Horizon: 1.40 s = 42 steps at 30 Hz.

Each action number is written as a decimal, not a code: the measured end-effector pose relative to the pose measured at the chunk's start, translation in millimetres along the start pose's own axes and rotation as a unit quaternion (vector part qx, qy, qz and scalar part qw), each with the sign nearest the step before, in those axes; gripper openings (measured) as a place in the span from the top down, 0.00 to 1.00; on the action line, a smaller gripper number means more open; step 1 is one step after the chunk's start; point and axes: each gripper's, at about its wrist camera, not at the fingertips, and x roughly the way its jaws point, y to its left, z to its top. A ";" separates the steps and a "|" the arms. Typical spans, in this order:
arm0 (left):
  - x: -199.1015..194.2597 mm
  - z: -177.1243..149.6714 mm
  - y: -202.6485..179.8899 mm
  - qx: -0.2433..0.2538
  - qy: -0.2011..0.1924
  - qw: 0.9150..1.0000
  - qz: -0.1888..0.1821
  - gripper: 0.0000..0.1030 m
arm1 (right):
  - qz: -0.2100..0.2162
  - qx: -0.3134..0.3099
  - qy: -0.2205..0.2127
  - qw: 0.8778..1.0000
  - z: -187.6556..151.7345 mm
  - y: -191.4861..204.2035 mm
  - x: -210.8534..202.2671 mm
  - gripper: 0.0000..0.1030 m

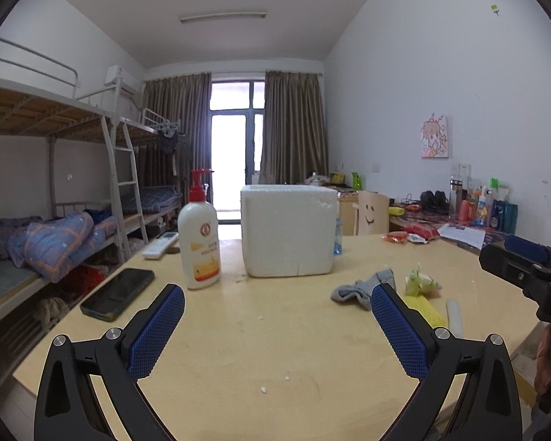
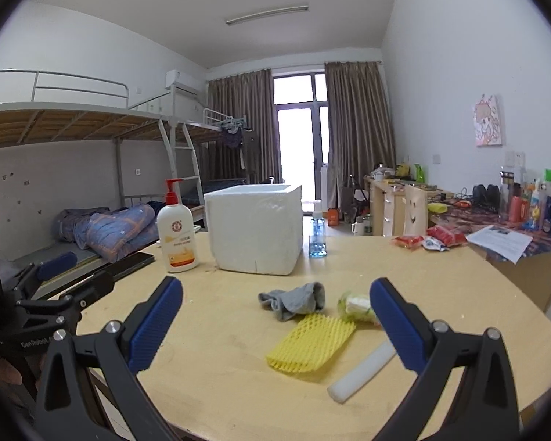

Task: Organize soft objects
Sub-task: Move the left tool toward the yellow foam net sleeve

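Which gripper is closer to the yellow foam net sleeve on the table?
Right. The right gripper hovers open just before the yellow foam net sleeve, which lies between its fingers. The left gripper is open further left, with the sleeve beyond its right finger.

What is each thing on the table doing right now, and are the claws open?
Left claw: open, empty.
Right claw: open, empty.
White foam box: upright, top open.
Grey crumpled sock: lying loose.
Yellow foam net sleeve: lying flat.
White foam stick: lying down.
White lotion bottle with red pump: upright.
Black phone: screen dark.
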 end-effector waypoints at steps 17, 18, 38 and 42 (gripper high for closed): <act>18.0 -1.9 -13.8 -0.024 0.035 0.997 -0.057 0.01 | -0.039 -0.001 0.021 0.999 -10.8 -19.4 -1.0 0.00; 21.1 -1.3 -16.6 -0.027 0.040 0.996 -0.070 0.01 | -0.041 0.000 0.018 0.999 -10.9 -21.6 -2.8 0.00; 87.5 4.1 -96.8 0.016 0.109 0.984 -0.140 0.01 | -0.085 0.052 0.049 0.994 -20.8 -95.4 5.5 0.00; 103.0 -0.1 -105.1 0.024 0.132 0.981 -0.140 0.01 | -0.084 0.058 0.061 0.993 -23.4 -104.2 13.5 0.00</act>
